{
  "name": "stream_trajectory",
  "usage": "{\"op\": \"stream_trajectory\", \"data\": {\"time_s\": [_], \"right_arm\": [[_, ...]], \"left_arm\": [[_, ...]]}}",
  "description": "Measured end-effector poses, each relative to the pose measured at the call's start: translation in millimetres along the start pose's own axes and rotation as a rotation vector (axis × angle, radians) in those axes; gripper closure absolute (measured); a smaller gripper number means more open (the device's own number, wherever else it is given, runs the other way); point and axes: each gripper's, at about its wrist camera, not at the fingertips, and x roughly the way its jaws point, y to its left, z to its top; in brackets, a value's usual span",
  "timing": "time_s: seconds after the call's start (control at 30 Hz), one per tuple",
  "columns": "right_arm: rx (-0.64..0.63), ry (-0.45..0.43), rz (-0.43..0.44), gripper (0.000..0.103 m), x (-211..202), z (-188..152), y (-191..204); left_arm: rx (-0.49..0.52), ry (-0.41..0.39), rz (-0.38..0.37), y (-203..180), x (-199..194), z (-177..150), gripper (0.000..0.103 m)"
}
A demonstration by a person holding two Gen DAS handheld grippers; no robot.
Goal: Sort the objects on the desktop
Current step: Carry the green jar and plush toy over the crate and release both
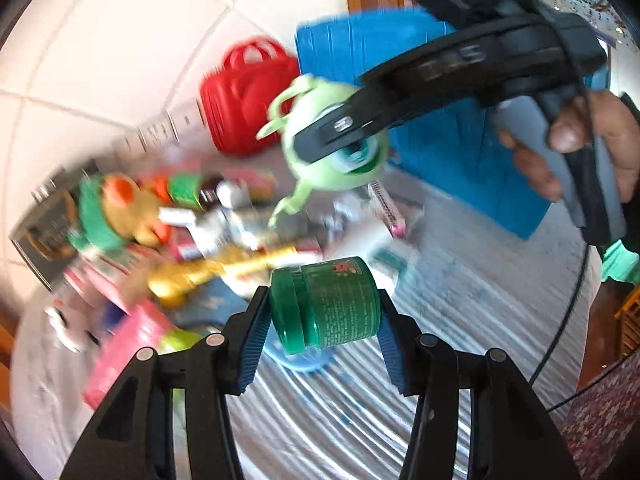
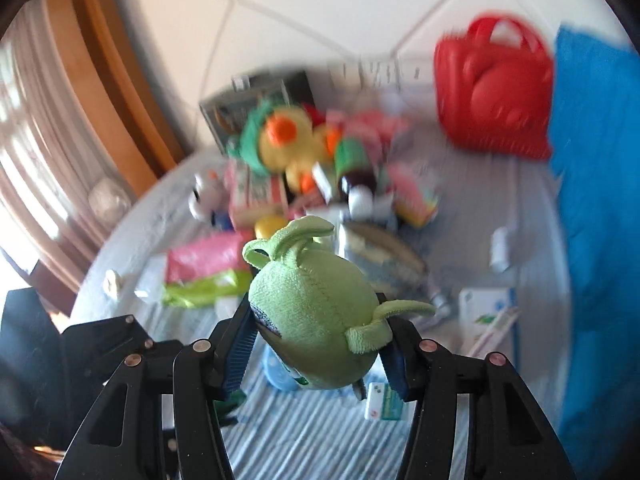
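My left gripper (image 1: pixel 324 308) is shut on a green jar (image 1: pixel 326 306) with a green lid, held sideways above the striped cloth (image 1: pixel 340 420). My right gripper (image 2: pixel 316 336) is shut on a green one-eyed plush monster (image 2: pixel 316 320). In the left wrist view the same plush (image 1: pixel 336 148) hangs in the right gripper's black fingers (image 1: pixel 340 128), up and beyond the jar. A blurred pile of toys and boxes lies behind, with a yellow duck plush (image 2: pixel 284 140) and a gold toy (image 1: pixel 208 276).
A red toy case (image 1: pixel 244 100) and a blue bin (image 1: pixel 460 128) stand at the back by the white tiled wall. A pink packet (image 2: pixel 204 256), a white box (image 2: pixel 486 308), a mahjong tile (image 2: pixel 376 400) and a small white bottle (image 2: pixel 500 248) lie on the cloth.
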Motion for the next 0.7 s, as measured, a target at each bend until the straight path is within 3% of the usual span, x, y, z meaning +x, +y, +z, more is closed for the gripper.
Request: {"op": "stream_trajectory", "data": {"time_s": [0.17, 0.37, 0.47, 0.57, 0.7], "right_arm": [[0.008, -0.203, -0.083, 0.048, -101, 7, 21], [0.025, -0.425, -0.255, 0.048, -240, -9, 18], [0.045, -0.505, -0.345, 0.048, -296, -15, -1], [0.098, -0.570, -0.370, 0.048, -347, -23, -30], [0.148, -0.605, -0.422, 0.048, -396, -32, -77]], "left_arm": [[0.076, -0.141, 0.012, -8, -33, 57, 0.053], [0.135, -0.304, -0.039, -62, -65, 149, 0.053], [0.150, -0.367, -0.052, -91, -78, 191, 0.053], [0.157, -0.429, -0.027, -130, -87, 238, 0.053], [0.136, -0.436, 0.018, -176, -81, 282, 0.053]]}}
